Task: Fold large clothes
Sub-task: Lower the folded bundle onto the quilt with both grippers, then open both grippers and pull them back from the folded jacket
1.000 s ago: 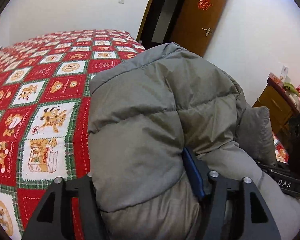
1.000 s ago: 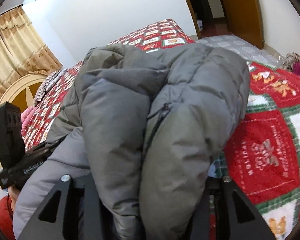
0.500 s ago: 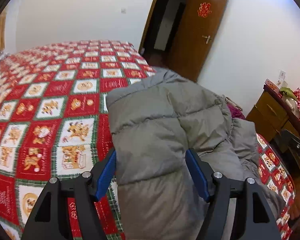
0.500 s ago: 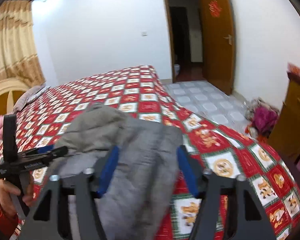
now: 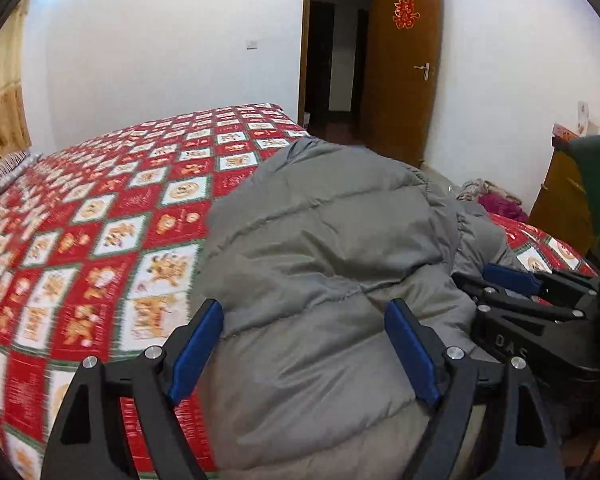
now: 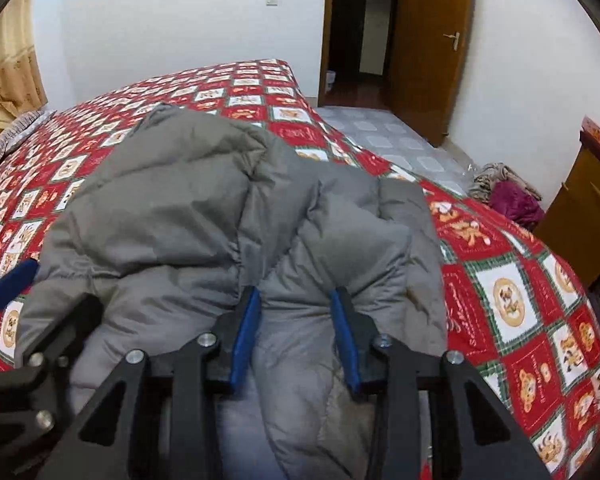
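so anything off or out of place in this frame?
Mostly no. The grey puffer jacket sits in a lumpy, bunched heap on the patchwork bedspread, not flat. The right gripper is closing on a fold; the left gripper is opening around it. Clothes lie piled on the floor by the wall.

**Where everything sits around the bed**

We see the padded jacket [image 5: 320, 248] lying in a heap on the quilt [image 5: 112, 240] at the near edge of the bed, the quilt spreading away to its left and behind it. Beyond the bed stands the wall [image 5: 160, 40], with the open door [image 5: 404, 64] to its right. A pile of clothes [image 6: 508, 192] lies on the floor near the cabinet [image 6: 584, 208] at far right.

The left gripper [image 5: 304, 340] hangs over the jacket's near left part, with padding between its jaws, and the right gripper [image 6: 296, 328] sits just beside it to the right, around a fold of the jacket.
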`<state>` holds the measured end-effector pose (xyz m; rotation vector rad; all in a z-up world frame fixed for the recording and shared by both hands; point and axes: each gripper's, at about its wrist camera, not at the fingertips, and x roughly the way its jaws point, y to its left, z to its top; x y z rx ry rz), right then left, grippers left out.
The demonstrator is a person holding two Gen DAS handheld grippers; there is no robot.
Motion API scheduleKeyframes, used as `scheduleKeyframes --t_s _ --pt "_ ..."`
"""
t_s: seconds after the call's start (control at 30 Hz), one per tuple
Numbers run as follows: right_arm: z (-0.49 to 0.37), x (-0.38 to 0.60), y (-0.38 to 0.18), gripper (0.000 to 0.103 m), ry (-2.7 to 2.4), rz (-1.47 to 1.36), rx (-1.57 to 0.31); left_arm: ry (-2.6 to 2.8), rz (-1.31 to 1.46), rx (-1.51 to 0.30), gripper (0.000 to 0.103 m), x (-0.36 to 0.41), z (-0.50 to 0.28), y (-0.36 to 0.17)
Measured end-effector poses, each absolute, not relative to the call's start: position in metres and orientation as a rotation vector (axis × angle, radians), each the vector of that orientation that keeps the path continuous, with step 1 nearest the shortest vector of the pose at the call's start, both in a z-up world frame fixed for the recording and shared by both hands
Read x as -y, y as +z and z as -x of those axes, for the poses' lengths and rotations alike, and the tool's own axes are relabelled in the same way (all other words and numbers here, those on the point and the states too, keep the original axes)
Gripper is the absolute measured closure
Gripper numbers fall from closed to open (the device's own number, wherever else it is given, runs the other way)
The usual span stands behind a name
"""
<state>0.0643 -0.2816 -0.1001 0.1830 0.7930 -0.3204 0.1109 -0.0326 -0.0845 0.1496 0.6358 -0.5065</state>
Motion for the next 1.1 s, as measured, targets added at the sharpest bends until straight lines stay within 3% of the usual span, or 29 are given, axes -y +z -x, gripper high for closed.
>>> scheduleKeyframes --t_s 0.17,0.37,0.5,0.6,0.63,0.7,0.73,0.77,1.1 --pt "-0.067 0.284 -0.118 0.063 -0.325 -0.177 -0.775 -0.504 -0.186 -0.601 0.018 0.046 -0.115 -0.1" --pt "-0.074 0.288 -0.117 0.064 -0.313 -0.225 -0.808 -0.497 -0.188 -0.682 0.016 0.056 -0.13 -0.112" --pt "-0.072 0.274 -0.113 0.063 -0.351 -0.14 -0.809 -0.509 -0.238 -0.743 0.016 0.051 -0.126 -0.1" --pt "-0.056 0.265 -0.098 0.059 -0.356 -0.107 -0.798 -0.501 -0.279 -0.688 0.016 0.037 -0.101 -0.077" --pt "-0.043 0.262 -0.088 0.054 -0.372 -0.107 -0.766 -0.49 -0.3 -0.65 0.016 0.033 -0.09 -0.07" --pt "-0.016 0.254 -0.068 0.032 -0.385 -0.122 -0.666 -0.472 -0.338 -0.578 0.016 0.024 -0.069 -0.057" --pt "0.001 0.247 -0.057 0.016 -0.38 -0.13 -0.608 -0.468 -0.343 -0.554 0.016 0.018 -0.058 -0.052" --pt "0.022 0.238 -0.045 0.008 -0.384 -0.129 -0.557 -0.469 -0.339 -0.547 0.015 0.015 -0.051 -0.048" --pt "0.098 0.203 -0.031 0.003 -0.461 -0.214 -0.518 -0.475 -0.289 -0.568 0.014 -0.015 0.009 -0.037"
